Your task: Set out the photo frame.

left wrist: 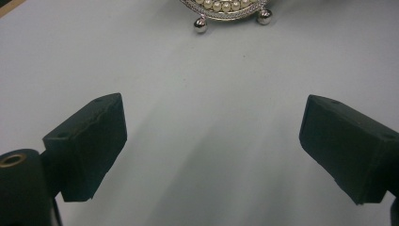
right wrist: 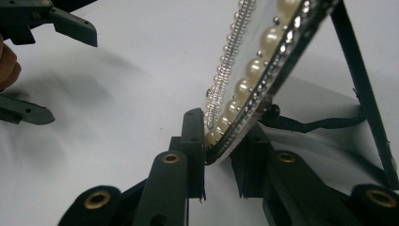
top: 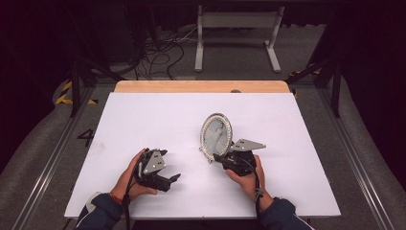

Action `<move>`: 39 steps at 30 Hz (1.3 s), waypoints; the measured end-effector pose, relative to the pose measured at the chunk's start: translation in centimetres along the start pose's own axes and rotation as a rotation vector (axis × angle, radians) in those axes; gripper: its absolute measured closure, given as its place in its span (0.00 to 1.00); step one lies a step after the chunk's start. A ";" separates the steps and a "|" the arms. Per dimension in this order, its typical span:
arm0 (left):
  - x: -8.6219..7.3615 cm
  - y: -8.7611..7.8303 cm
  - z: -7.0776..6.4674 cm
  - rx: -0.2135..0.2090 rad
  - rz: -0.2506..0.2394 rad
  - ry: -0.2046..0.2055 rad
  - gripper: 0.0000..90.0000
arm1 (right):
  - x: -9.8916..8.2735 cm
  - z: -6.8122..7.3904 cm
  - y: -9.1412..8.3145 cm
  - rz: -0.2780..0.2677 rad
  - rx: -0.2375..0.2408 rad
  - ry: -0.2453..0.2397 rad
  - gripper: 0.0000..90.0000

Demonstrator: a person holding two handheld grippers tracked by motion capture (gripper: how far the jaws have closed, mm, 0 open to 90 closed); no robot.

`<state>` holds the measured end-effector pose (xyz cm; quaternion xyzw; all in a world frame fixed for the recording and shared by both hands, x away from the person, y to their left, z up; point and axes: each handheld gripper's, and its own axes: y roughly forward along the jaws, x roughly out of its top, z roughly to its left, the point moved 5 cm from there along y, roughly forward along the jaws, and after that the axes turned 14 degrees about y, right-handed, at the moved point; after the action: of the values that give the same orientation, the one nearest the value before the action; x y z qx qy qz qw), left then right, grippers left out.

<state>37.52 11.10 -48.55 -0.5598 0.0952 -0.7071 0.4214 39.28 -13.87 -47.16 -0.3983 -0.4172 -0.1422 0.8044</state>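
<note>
Right gripper view: your right gripper (right wrist: 219, 150) is clamped on the lower rim of the oval frame (right wrist: 263, 61). Hold it steady and upright. Your left gripper (left wrist: 211, 150) stands apart, empty, the frame ahead of it.

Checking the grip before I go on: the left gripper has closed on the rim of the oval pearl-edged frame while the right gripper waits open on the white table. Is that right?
The sides are swapped. The right gripper pinches the rim of the oval pearl-edged frame, as the right gripper view shows. The left gripper is the open one, with only bare white table between its jaws.
</note>
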 end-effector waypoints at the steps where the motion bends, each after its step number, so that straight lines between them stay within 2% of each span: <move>1: 0.0 0.1 0.0 -0.001 -0.001 -0.002 0.10 | 0.0 0.0 0.0 -0.001 -0.003 0.001 0.85; 7: 0.3 0.3 -0.1 -0.007 -0.003 0.002 0.10 | -0.2 0.0 0.3 -0.011 -0.021 0.015 0.74; 10: 0.3 0.3 -0.3 -0.031 -0.005 0.003 0.10 | -0.3 0.0 1.0 -0.007 -0.024 0.041 0.70; 17: 0.2 0.1 -0.3 -0.028 -0.001 -0.019 0.10 | -0.3 0.4 2.3 -0.010 -0.007 0.061 0.75; 20: 0.1 0.1 -0.1 -0.017 -0.004 -0.037 0.10 | -0.2 0.3 2.3 -0.010 -0.022 0.076 0.84; 24: 0.3 0.0 0.1 -0.006 -0.001 -0.047 0.10 | -0.2 0.0 2.2 0.008 -0.006 0.080 0.85; 33: 0.3 0.4 0.0 -0.025 0.007 -0.043 0.10 | -0.2 -0.5 1.6 0.049 0.043 0.069 0.86; 39: 0.4 0.4 0.0 -0.038 0.005 -0.048 0.10 | -0.3 -0.8 1.2 0.073 0.058 0.059 0.86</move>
<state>37.68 10.52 -48.51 -0.5842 0.1001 -0.6904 0.4147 40.25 -13.69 -48.27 -0.3854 -0.3823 -0.1120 0.8323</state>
